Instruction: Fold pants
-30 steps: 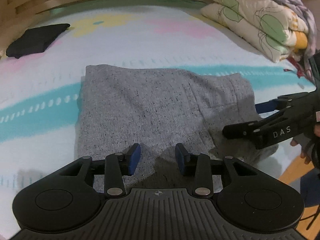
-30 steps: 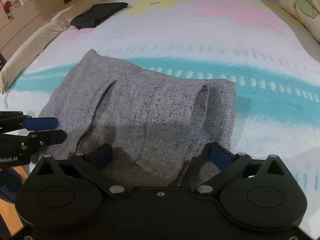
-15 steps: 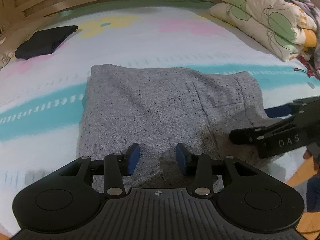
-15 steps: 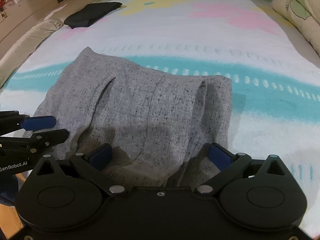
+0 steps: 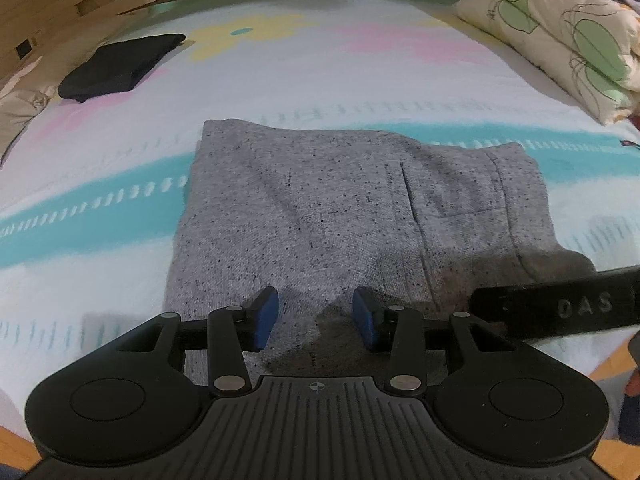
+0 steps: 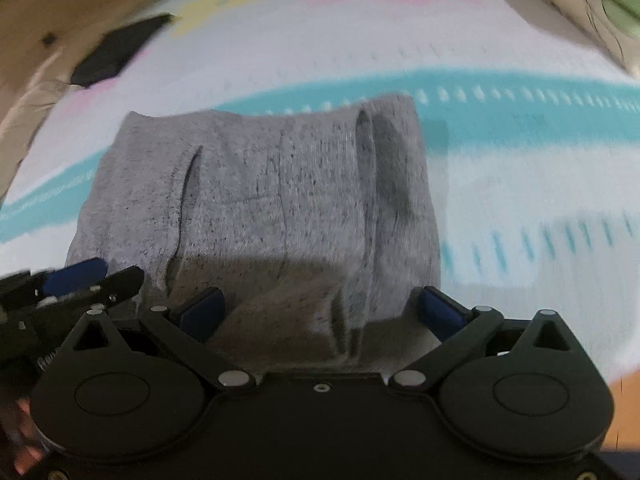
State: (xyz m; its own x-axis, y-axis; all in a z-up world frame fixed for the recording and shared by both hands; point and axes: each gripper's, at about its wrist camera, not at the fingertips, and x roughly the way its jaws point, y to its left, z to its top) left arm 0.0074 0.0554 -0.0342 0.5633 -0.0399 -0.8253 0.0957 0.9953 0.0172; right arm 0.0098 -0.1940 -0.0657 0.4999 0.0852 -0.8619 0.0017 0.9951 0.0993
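- The grey pants (image 5: 360, 216) lie folded into a compact, roughly square bundle across the middle of both views, on the pastel bedspread (image 5: 360, 64) with its teal band.
- My left gripper (image 5: 316, 318) sits at the bottom centre of its view, over the bundle's near edge; its blue pads stand apart with bare grey cloth showing between them, holding nothing.
- My right gripper (image 6: 320, 310) has its pads spread wider, at the lower middle of its view, and cloth lies between them unclamped.
- Compared with a second ago, the bundle has slid further from the bottom edge of the left view and looks squarer and flatter; its pocket seam (image 5: 410, 200) now shows plainly at the right of centre.
- The right view has gone blurred, which it was not half a second ago, so I judge that hand is now swinging away fast.
- In the left view, the right gripper's arm has dropped lower along the right edge.
- I take all this to mean the last fold is laid and both hands are backing off; little seems left beyond a final tidy.
- A folded dark garment (image 5: 120, 66) rests at the upper left, well apart, and the leaf-print quilt (image 5: 560, 36) fills the upper right.
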